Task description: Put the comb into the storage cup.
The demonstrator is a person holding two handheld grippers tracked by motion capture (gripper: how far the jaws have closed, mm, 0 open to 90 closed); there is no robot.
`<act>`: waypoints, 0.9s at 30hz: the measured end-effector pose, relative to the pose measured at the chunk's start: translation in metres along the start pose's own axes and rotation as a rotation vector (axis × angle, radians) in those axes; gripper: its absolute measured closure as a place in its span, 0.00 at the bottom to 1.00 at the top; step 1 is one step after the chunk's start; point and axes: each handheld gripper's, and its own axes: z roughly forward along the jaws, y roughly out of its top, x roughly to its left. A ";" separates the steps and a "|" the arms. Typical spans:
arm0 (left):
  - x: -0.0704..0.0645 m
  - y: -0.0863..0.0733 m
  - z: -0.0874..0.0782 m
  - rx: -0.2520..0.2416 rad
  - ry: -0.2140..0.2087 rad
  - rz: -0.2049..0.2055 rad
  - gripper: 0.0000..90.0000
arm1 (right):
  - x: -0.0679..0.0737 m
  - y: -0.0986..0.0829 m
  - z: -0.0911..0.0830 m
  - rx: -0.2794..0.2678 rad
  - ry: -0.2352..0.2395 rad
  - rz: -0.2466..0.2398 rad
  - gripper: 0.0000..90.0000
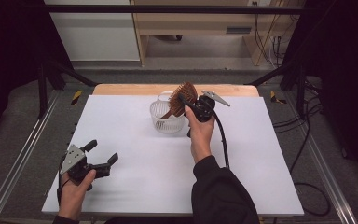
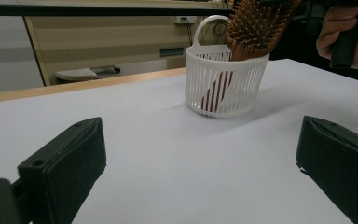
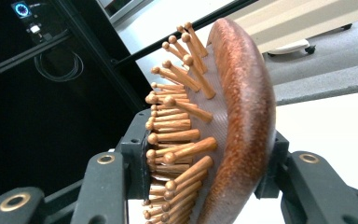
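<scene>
- White and flat, the table (image 1: 135,154) carries a small white basket (image 1: 167,119) near its far middle; behind it are a wooden edge, a grey floor and pale furniture.
- A wooden hairbrush (image 1: 182,99) stands slanted in this basket: the handle is down inside, between the slats, and the bristled head rises above the rim.
- The right gripper (image 1: 186,103) has its jaws closed on the brush head. In the right gripper view one jaw presses on the bristle side and the other on the smooth rounded back of the hairbrush (image 3: 233,126).
- My judgement: the handle is already in the basket, but the brush is not yet let go. What is left is to lower it until it rests by itself, open the jaws and draw the hand away.
- The left gripper (image 1: 103,156) rests low over the near left part of the table, well apart from the basket. Its jaws are spread wide with nothing between them.
- From the left gripper view the basket (image 2: 223,84) and the brush head (image 2: 256,28) are seen far ahead, between the two jaws.
</scene>
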 end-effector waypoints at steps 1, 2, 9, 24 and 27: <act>0.000 0.000 0.000 0.001 0.000 0.001 0.02 | 0.000 0.000 0.000 0.004 -0.001 0.000 0.56; 0.000 0.000 0.000 0.001 -0.001 0.001 0.02 | -0.001 0.000 0.000 0.007 -0.001 0.002 0.55; 0.000 0.000 0.000 0.002 -0.001 0.001 0.02 | -0.007 0.002 -0.001 0.031 0.002 0.001 0.54; -0.001 0.000 0.001 0.011 -0.007 0.004 0.02 | -0.008 0.002 -0.001 0.045 0.014 -0.004 0.52; -0.001 0.000 0.001 0.010 -0.008 0.003 0.02 | -0.009 0.002 -0.001 0.048 0.017 -0.007 0.51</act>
